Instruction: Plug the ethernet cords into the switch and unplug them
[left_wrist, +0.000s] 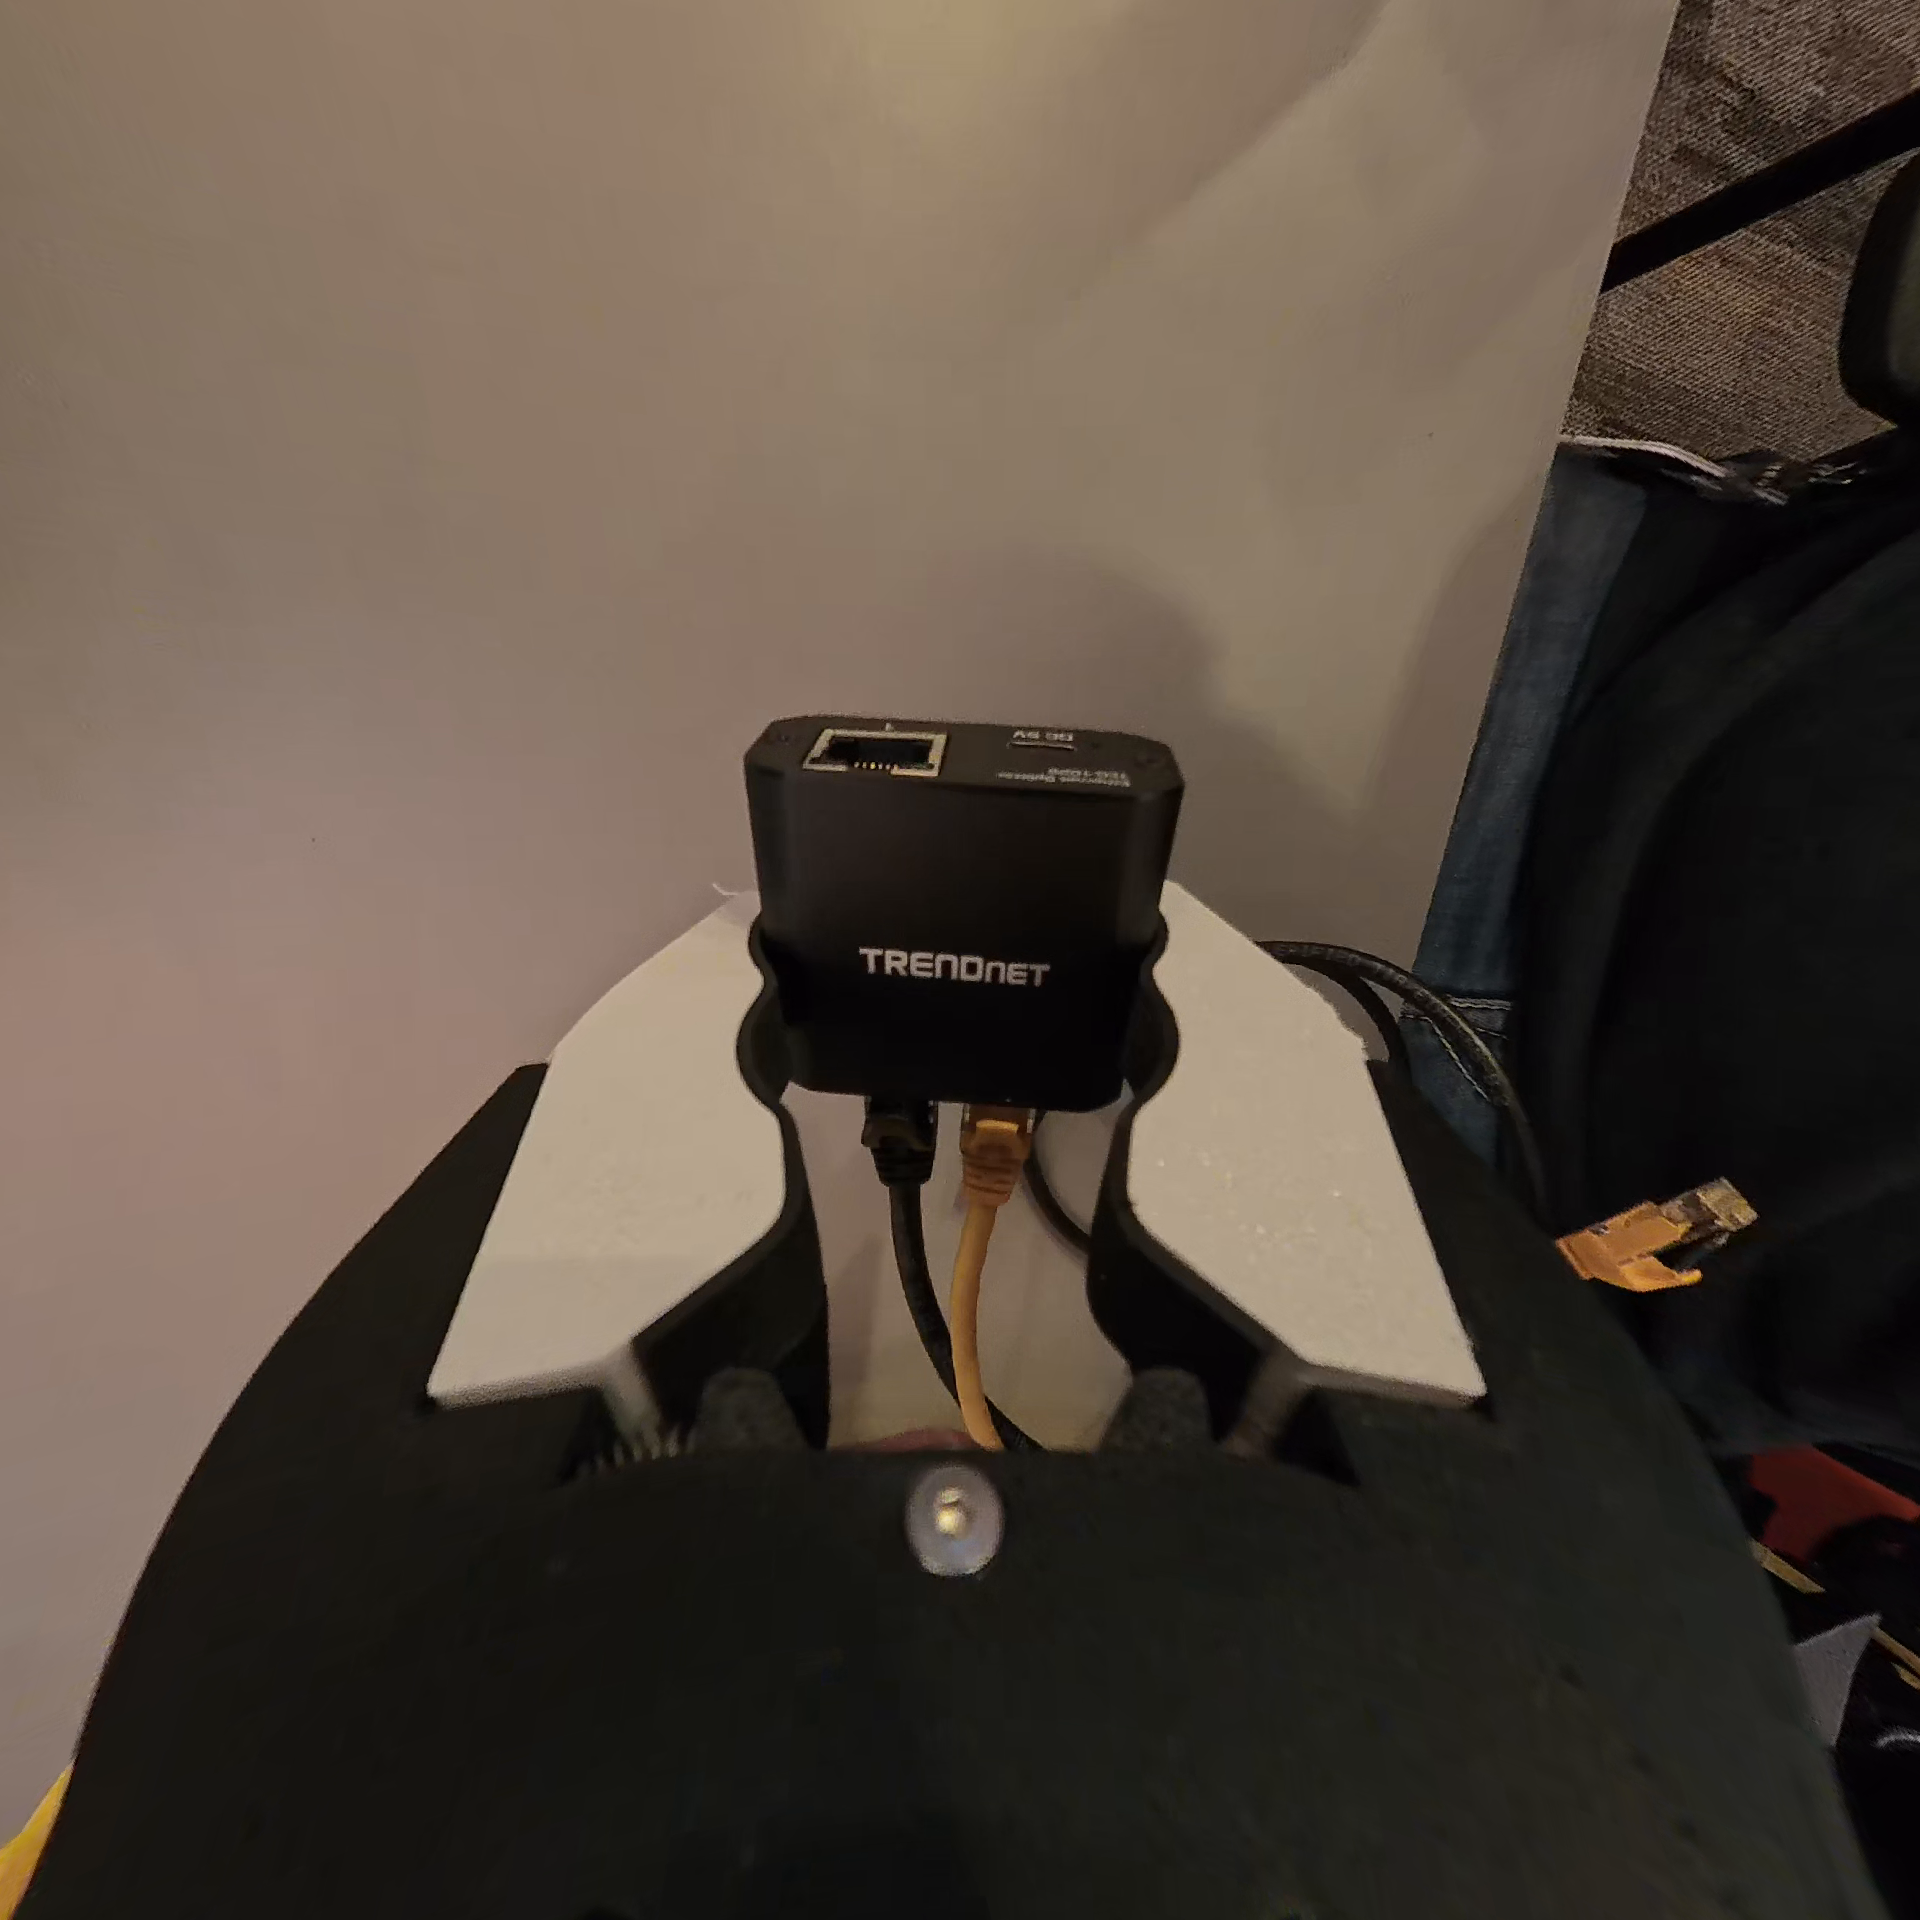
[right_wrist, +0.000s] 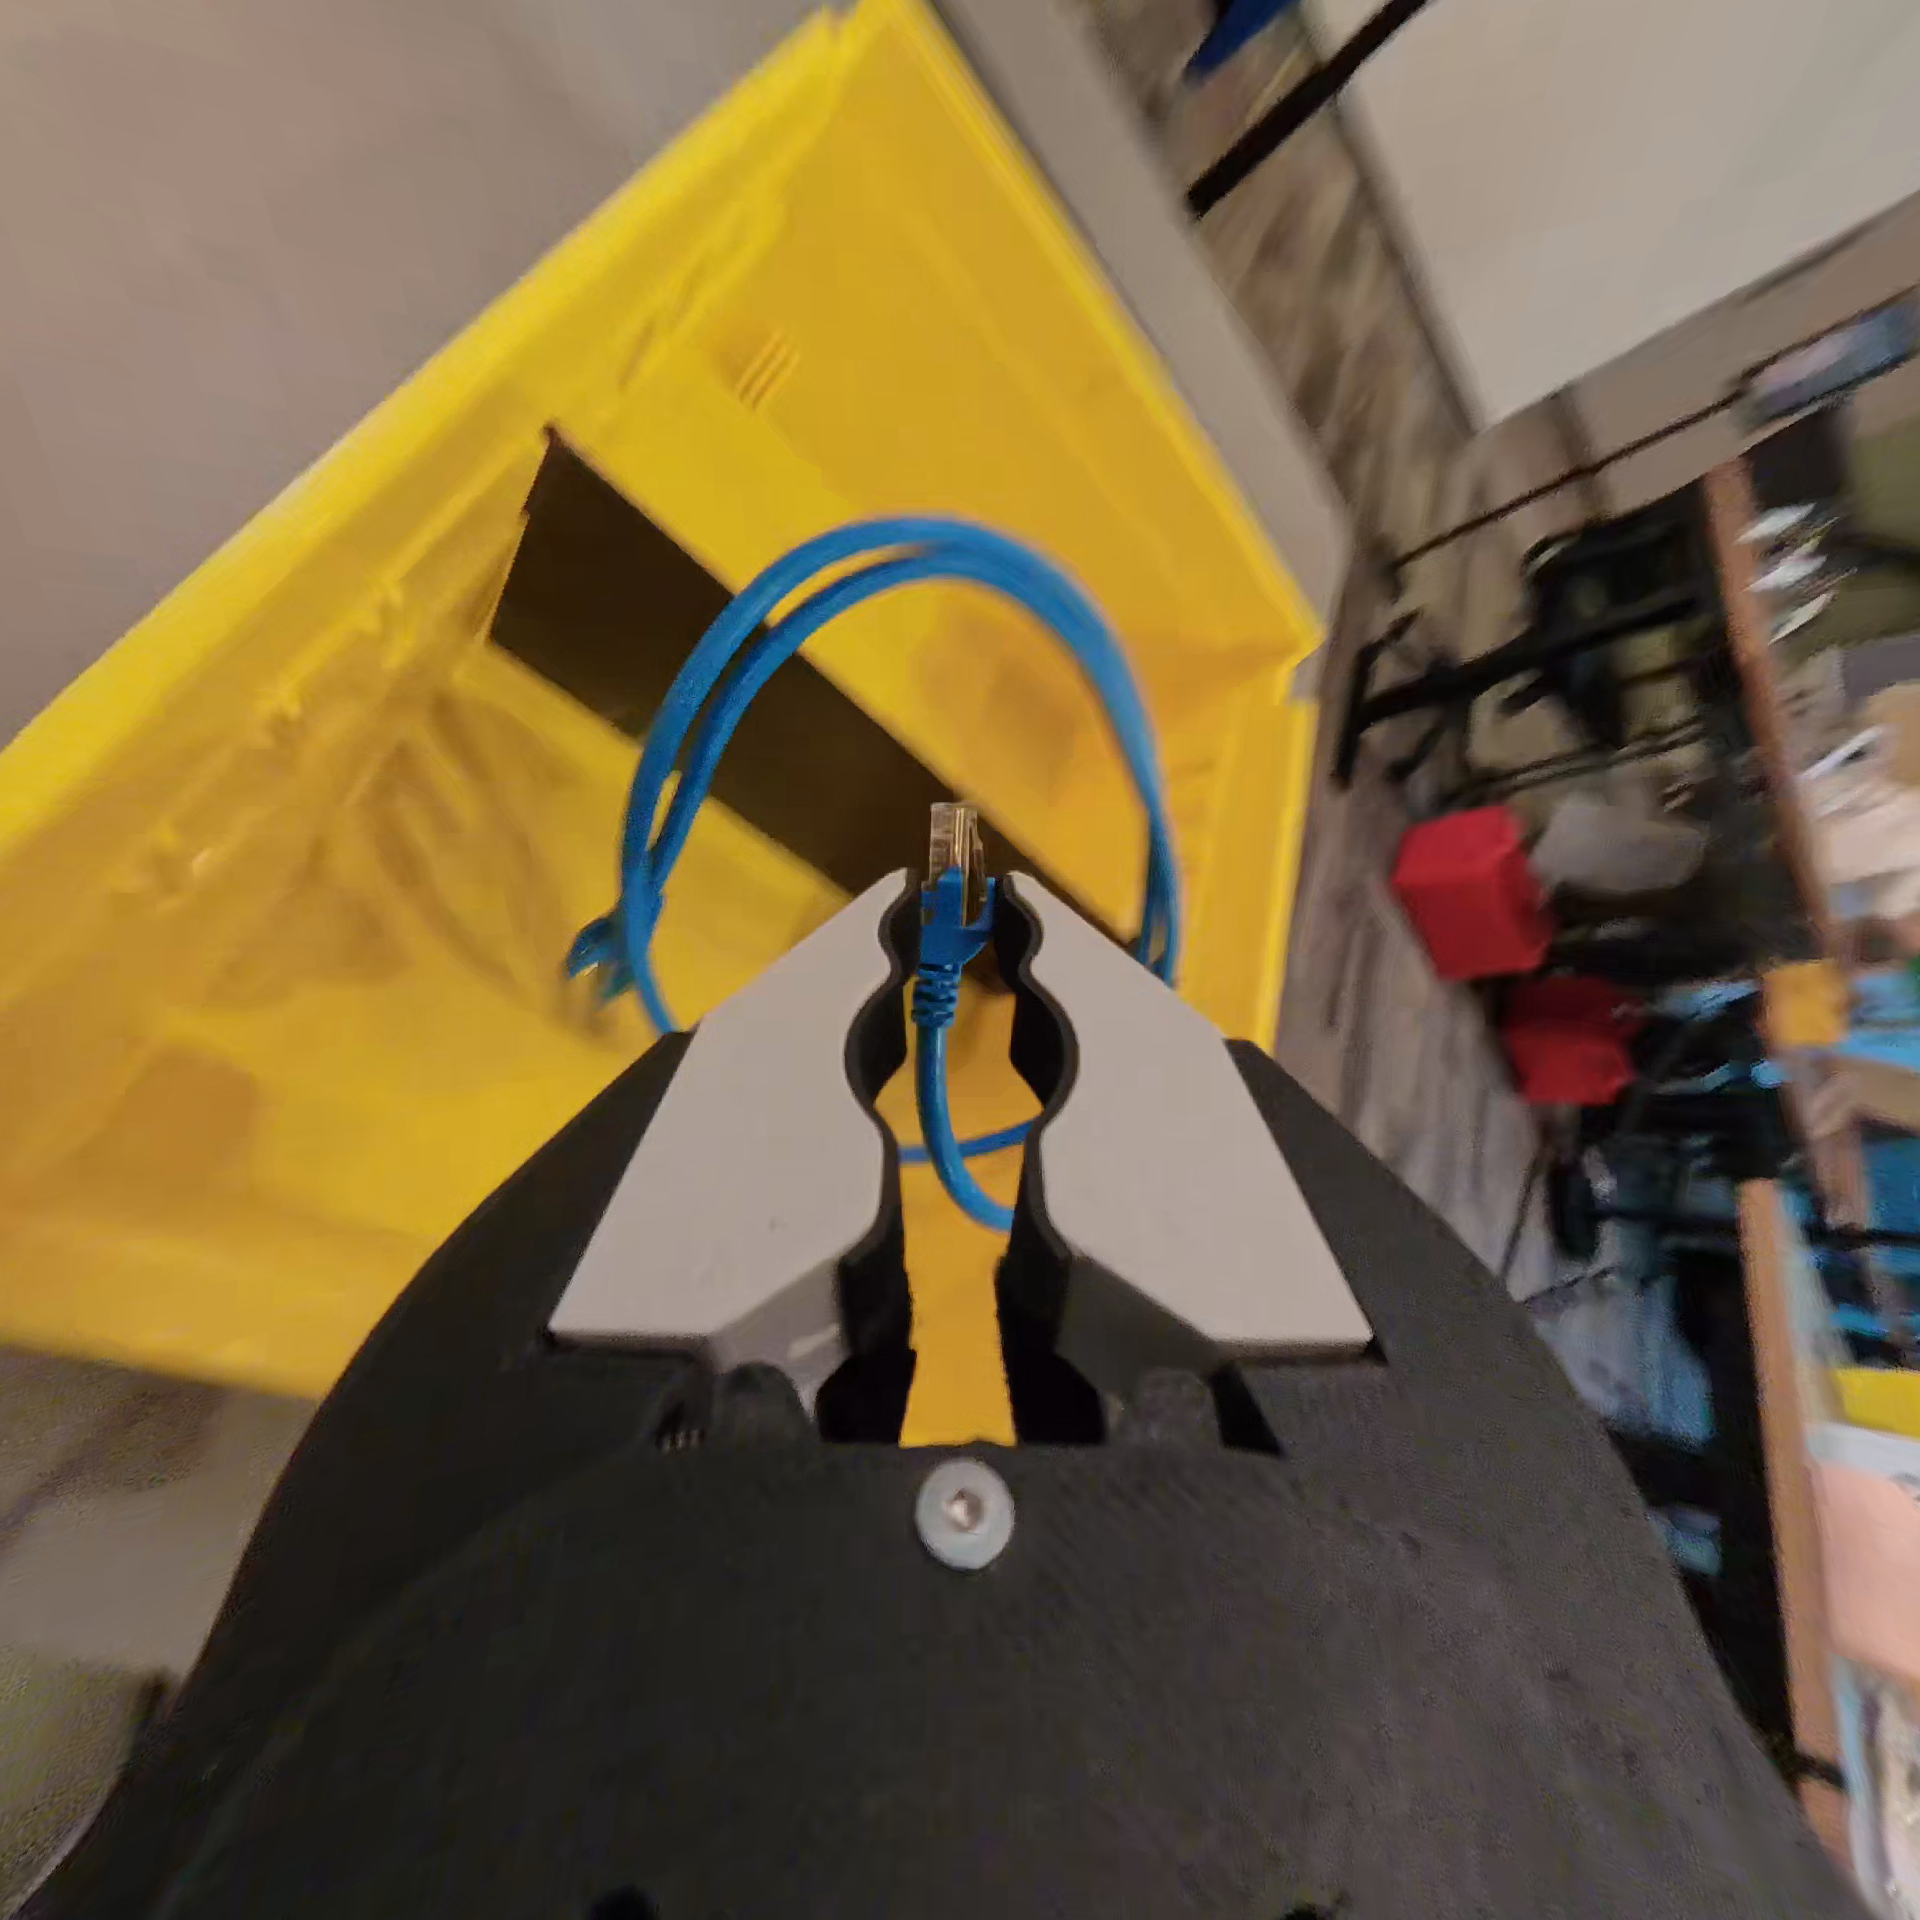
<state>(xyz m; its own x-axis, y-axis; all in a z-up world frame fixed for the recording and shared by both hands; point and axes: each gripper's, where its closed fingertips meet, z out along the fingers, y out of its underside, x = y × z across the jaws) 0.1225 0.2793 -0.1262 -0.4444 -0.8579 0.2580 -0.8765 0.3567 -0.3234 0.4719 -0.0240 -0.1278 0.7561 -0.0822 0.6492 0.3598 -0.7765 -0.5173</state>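
So here's where we're at: our left tongs (left_wrist: 956, 997) are clamped on the little black switch (left_wrist: 961, 904), gripping it by both sides near its lower end and holding it up in front of a plain pale wall (left_wrist: 520, 416). On the near end of the switch we've got a black cord (left_wrist: 902, 1226) and a yellow cord (left_wrist: 977, 1247) both plugged in side by side, trailing back between the fingers toward the camera. The far end has one port (left_wrist: 875, 752) with nothing in it, next to a small slot. Off to the right in the left wrist view there's a loose orange-yellow plug (left_wrist: 1652, 1231) hanging against something dark, plus a bit of black cable (left_wrist: 1382, 987) looping behind the tongs. Our right tongs (right_wrist: 958, 899) are nearly closed, pinching the blue cord (right_wrist: 904, 623) just behind its clear plug (right_wrist: 954, 836), which sticks out past the tips. The rest of the blue cord curls in a loop over a yellow bin (right_wrist: 312, 935), its other plug dangling at the left. The background on the right is too blurry to make out.
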